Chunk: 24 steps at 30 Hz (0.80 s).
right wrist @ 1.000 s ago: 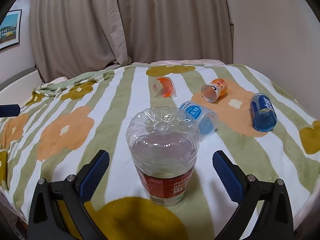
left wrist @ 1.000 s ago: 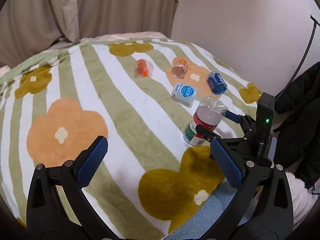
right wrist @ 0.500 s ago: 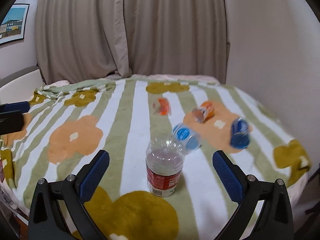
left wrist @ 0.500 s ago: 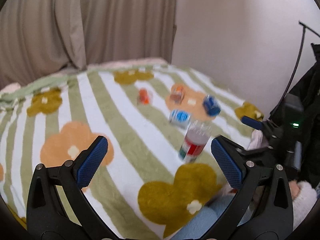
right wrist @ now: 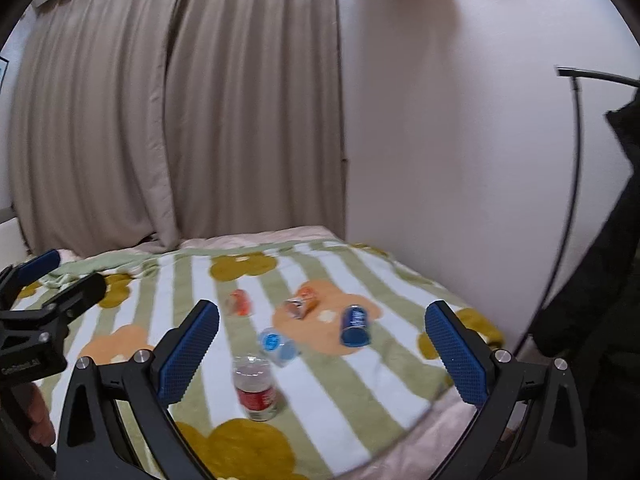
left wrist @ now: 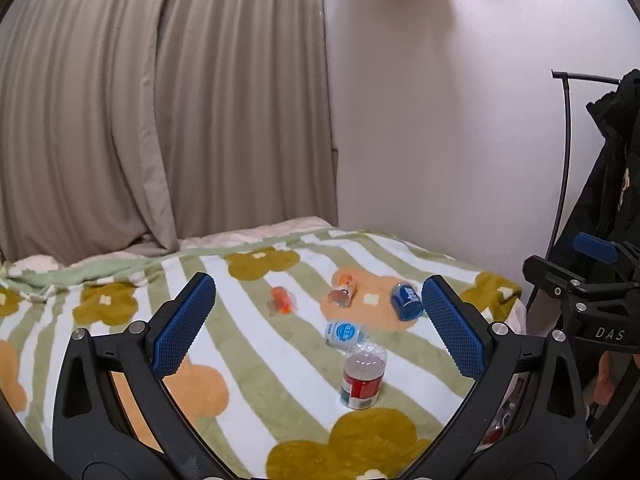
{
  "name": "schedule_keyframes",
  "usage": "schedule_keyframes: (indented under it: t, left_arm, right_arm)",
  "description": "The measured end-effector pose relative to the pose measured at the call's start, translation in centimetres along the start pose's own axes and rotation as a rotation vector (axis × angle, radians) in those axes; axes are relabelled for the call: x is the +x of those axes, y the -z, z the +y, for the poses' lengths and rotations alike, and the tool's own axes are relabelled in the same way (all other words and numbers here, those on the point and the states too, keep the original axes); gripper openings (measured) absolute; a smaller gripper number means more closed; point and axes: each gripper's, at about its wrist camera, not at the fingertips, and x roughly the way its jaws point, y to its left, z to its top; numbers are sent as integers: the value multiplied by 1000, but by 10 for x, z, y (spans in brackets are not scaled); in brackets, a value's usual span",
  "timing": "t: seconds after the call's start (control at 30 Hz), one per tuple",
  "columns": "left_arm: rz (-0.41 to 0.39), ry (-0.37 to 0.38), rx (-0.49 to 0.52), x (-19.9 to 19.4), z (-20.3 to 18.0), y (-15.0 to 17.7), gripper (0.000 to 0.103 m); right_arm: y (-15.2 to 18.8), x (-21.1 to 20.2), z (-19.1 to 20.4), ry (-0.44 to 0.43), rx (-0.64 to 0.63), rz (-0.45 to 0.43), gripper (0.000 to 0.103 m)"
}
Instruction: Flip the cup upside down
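A clear plastic cup with a red label (left wrist: 362,376) stands upside down on the striped flower blanket (left wrist: 256,364), near its front edge. It also shows in the right wrist view (right wrist: 257,387). My left gripper (left wrist: 316,322) is open and empty, held well back from and above the cup. My right gripper (right wrist: 322,346) is open and empty too, also well back. Each gripper shows at the edge of the other's view.
Beyond the cup lie a light blue cup (left wrist: 344,333), a dark blue cup (left wrist: 406,301), an orange-print cup (left wrist: 343,290) and a small orange cup (left wrist: 282,300), all on their sides. Curtains and a white wall (left wrist: 440,120) stand behind; a dark coat (left wrist: 608,200) hangs at right.
Both grippers have pulled up and back from the bed, so the cup looks much smaller. The cup stays standing upside down where it was.
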Motion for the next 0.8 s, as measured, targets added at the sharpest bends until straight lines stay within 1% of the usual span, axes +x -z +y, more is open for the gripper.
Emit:
schedule_keyframes:
  t: [0.2, 0.37, 0.6, 0.8]
  left_arm:
    - [-6, -6, 23, -5, -7, 4, 103]
    - [-16, 1, 21, -11, -8, 4, 103]
    - [-12, 11, 20, -9, -9, 4, 103]
    - [-7, 15, 21, -6, -10, 4, 103]
  right_arm:
    - [14, -9, -9, 58, 16, -1, 103]
    - [16, -12, -14, 62, 50, 2, 103]
    - [15, -17, -10, 104, 4, -30, 103]
    - [16, -13, -9, 100, 11, -39, 103]
